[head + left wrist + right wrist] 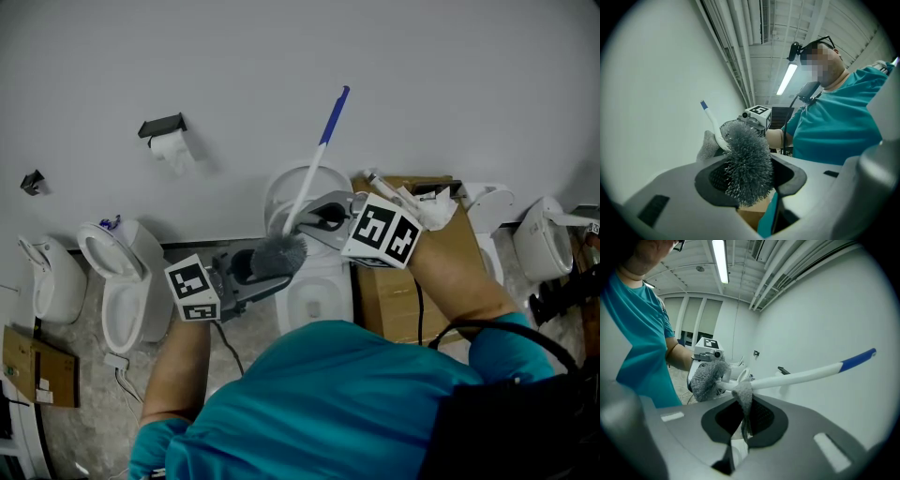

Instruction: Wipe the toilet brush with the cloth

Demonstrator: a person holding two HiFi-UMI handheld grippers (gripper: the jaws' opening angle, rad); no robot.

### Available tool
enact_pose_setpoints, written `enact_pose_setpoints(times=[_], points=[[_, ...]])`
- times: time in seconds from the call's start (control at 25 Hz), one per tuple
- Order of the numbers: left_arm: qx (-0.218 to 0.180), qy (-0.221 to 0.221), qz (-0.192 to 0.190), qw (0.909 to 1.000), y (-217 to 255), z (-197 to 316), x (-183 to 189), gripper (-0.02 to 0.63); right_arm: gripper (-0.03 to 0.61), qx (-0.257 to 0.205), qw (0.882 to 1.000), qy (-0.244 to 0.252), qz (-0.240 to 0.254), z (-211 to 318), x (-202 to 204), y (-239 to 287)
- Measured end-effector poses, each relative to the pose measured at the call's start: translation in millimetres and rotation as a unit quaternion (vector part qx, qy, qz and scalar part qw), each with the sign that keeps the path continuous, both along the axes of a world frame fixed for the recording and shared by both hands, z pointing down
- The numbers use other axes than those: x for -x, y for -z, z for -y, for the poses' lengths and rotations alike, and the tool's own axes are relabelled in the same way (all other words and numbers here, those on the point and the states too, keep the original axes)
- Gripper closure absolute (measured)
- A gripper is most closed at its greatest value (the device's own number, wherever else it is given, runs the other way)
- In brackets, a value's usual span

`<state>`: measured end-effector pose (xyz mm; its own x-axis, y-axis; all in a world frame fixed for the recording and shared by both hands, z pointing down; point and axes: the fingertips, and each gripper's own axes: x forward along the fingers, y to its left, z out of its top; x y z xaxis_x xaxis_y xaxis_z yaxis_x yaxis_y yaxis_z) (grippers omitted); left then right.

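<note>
My left tongs [750, 180] stand about half open, their pads pressed into the grey bristle head [747, 159] of the toilet brush [314, 173], which I hold out level in front of me. My right tongs [743, 425] are all but closed, pinching a grey knit cloth [744, 397]. The cloth is draped over the white shaft just beyond the bristle head and hangs down between the jaws. From the bristle head the shaft runs up and away to a blue tip near the wall. I judge the brush light, with a stiff, smooth plastic shaft that the cloth should slide along easily. The bristles are springy, though, so a hold on the head can give and let the brush roll under a hard wipe. The firmer place to brace it would be the neck where shaft meets head. The cloth is soft and limp and needs folding round the shaft to bear on it. Directly below the bristle head stands a white toilet [314, 300], with a cardboard box [394, 291] to its right. Well up and left of the bristle head, a toilet paper holder [164, 127] sits on the wall.
</note>
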<state>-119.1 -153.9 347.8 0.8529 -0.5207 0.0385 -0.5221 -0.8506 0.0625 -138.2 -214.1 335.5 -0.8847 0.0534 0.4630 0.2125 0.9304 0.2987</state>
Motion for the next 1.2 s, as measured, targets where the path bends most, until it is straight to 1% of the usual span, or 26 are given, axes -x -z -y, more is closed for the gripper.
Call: enact_pose_setpoints(times=[0.56, 1.0, 1.08, 1.2], points=[[0.021, -0.001, 0.031, 0.9993, -16.8, -1.7, 2.8, 0.417, 0.574, 0.021, 0.999, -0.039, 0.002, 25.6, -10.6, 6.5], [0.043, -0.018, 0.078, 0.9959, -37.2, -10.5, 10.9, 0.417, 0.574, 0.035, 0.997, -0.064, 0.021, 40.4, -21.0, 10.7], [0.044, -0.022, 0.078, 0.9957, -38.4, -12.4, 11.7, 0.417, 0.574, 0.033, 0.997, -0.068, 0.027, 42.4, -21.6, 11.7], [0.045, -0.032, 0.068, 0.9962, -35.4, -15.7, 10.2, 0.417, 0.574, 0.022, 0.996, -0.075, 0.037, 46.0, -24.2, 12.7]])
